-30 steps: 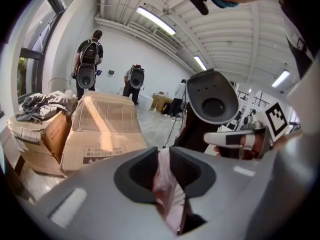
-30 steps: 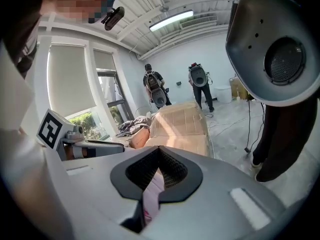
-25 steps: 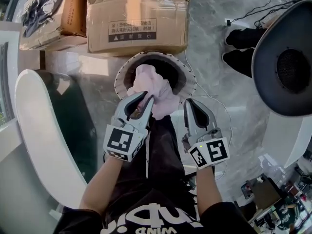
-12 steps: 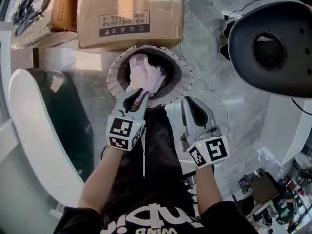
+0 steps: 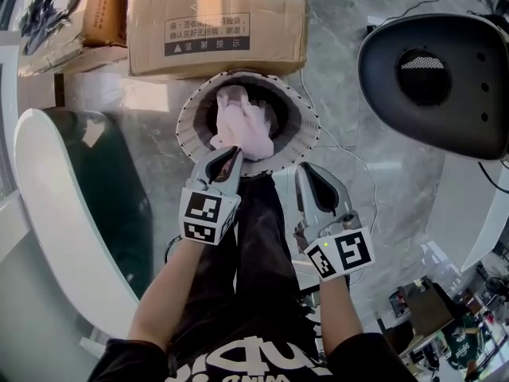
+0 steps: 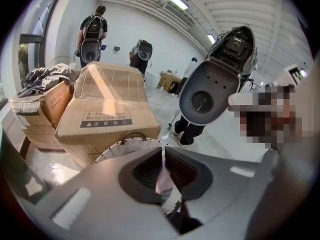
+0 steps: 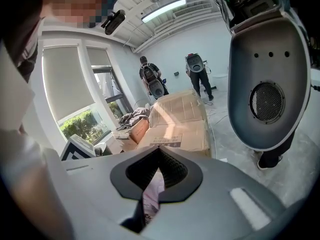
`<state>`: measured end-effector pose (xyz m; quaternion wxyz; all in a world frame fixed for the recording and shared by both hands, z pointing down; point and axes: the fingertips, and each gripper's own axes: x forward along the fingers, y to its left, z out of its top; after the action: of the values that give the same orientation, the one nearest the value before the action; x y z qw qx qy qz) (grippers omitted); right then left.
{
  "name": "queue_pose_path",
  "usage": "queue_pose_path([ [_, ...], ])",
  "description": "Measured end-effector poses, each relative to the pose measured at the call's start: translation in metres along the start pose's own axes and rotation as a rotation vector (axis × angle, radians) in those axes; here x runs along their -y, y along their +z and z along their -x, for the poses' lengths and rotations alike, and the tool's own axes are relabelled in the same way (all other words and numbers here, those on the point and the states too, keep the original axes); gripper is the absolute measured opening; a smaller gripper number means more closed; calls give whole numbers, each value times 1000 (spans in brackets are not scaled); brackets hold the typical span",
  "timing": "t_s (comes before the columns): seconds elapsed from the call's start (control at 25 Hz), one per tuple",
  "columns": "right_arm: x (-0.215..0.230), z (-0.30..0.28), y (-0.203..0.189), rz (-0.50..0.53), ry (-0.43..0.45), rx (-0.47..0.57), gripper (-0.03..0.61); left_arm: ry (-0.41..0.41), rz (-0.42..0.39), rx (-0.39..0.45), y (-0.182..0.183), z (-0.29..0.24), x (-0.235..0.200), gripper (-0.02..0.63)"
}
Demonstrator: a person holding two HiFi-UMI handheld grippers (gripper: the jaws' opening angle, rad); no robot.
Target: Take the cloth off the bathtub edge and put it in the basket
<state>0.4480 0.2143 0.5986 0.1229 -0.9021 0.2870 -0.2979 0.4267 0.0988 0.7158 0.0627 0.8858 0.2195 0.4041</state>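
Observation:
The pink cloth point(image 5: 242, 122) lies bunched inside the round white basket point(image 5: 306, 122) on the floor. My left gripper point(image 5: 231, 153) reaches over the basket's near rim, its tips at the cloth's near end. Its jaws have just been closing and stand almost together, with a thin pink fold point(image 6: 163, 176) showing between them in the left gripper view point(image 6: 162, 151). My right gripper point(image 5: 306, 169) hovers to the right of the basket's near rim, shut and holding nothing; in its own view point(image 7: 160, 149) its tips meet. The white bathtub point(image 5: 48, 205) curves along the left.
A large cardboard box point(image 5: 215, 22) stands just behind the basket, with a smaller one point(image 5: 103, 10) to its left. A big black-and-white pod-shaped shell point(image 5: 433, 82) hangs at the right. The person's dark trouser leg point(image 5: 254, 245) fills the floor between the grippers.
My left gripper has come down with the cloth, which hung bunched above the basket rim and now rests inside it. Its jaws stand closer together. The right gripper has dropped slightly.

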Motion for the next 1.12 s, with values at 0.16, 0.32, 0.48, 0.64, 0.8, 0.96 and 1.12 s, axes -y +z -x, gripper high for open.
queue_pose_path([
  [0.16,2,2,-8,-11,-6,-4,6,4,-3,-6,-4,-6,-2,3],
  [0.32,6,9,-13,-15,-19,-1,6,-1,-12,7,0,-6,5,5],
  [0.48,2,12,-16,-12,-20,1,6,-11,-29,36,6,0,12,-3],
  [0.64,-10,14,-14,1,0,4,6,-13,-28,56,11,11,17,-3],
  [0.8,-26,20,-6,17,21,14,6,-6,-28,72,18,33,20,-3],
  [0.96,-40,29,12,35,43,31,6,-15,-3,85,30,58,29,-3],
  [1.12,-56,42,31,46,55,52,6,-33,9,122,56,85,38,-3],
])
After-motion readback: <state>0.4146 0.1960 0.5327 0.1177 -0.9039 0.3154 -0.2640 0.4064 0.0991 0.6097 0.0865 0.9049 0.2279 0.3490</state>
